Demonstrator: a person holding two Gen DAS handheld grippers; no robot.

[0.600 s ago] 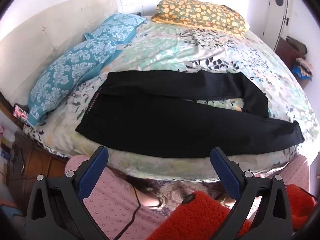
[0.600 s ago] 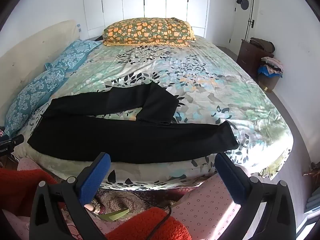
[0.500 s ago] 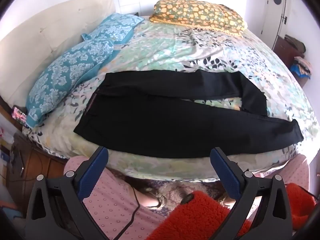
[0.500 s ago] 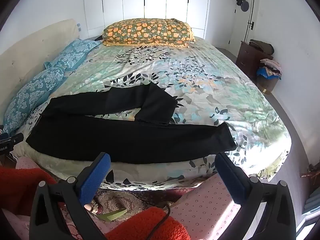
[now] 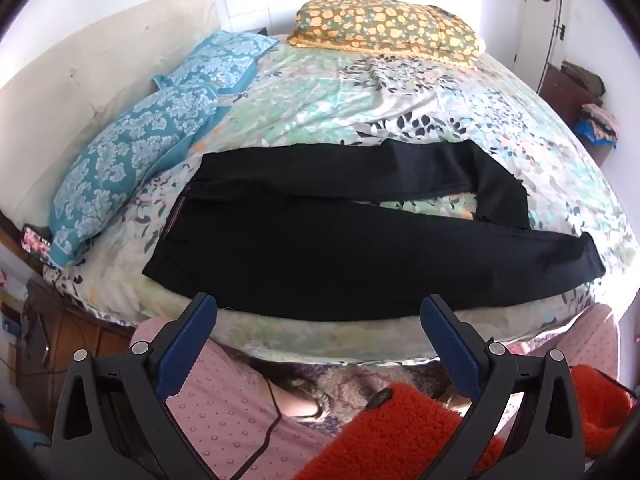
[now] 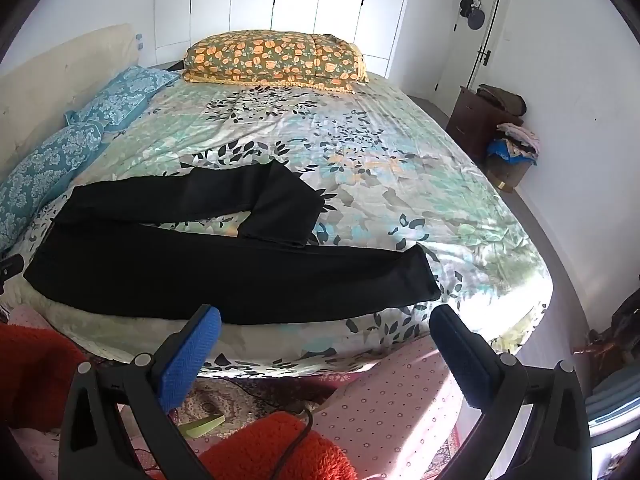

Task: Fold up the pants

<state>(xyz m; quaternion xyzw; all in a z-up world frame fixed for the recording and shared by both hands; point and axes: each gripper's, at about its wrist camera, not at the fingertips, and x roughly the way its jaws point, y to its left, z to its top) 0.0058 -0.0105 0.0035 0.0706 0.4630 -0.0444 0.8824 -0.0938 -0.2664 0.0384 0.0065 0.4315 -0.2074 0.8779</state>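
Both grippers idle on my end. Left gripper (image 5: 318, 312): fingers (image 5: 184, 344) wide, nothing between them. Right gripper (image 6: 326, 326): same, fingers (image 6: 188, 356) wide and empty. Both tilt down toward the near edge of the bed (image 5: 360, 92), short of the mattress, touching nothing.

Pants (image 5: 320, 248) are black and lie flat on the bed's floral sheet, along the near edge. Waistband is at the headboard (image 5: 92, 80) end, with a thin reddish strip showing at its edge. Near leg runs straight along the edge away from the headboard; its hem stops short of the bed's far corner. Other leg lies just behind it with a sliver of sheet showing between them, and its lower part is folded back so the hem points to the near leg and touches it. Right wrist view shows the same layout: pants (image 6: 200, 268) with the folded hem roughly midway along the near leg.

Two blue pillows (image 5: 132, 152) sit against the headboard, beside the waistband end, apart from the pants. An orange-flowered pillow (image 5: 384, 24) lies at the bed's far side, well apart from the pants.

Below the grippers I see pink dotted trousers (image 5: 224, 400) and a red fleece sleeve (image 5: 400, 432) of the person. A dark dresser (image 6: 476, 120) with clothes piled beside it stands off the bed's far corner.
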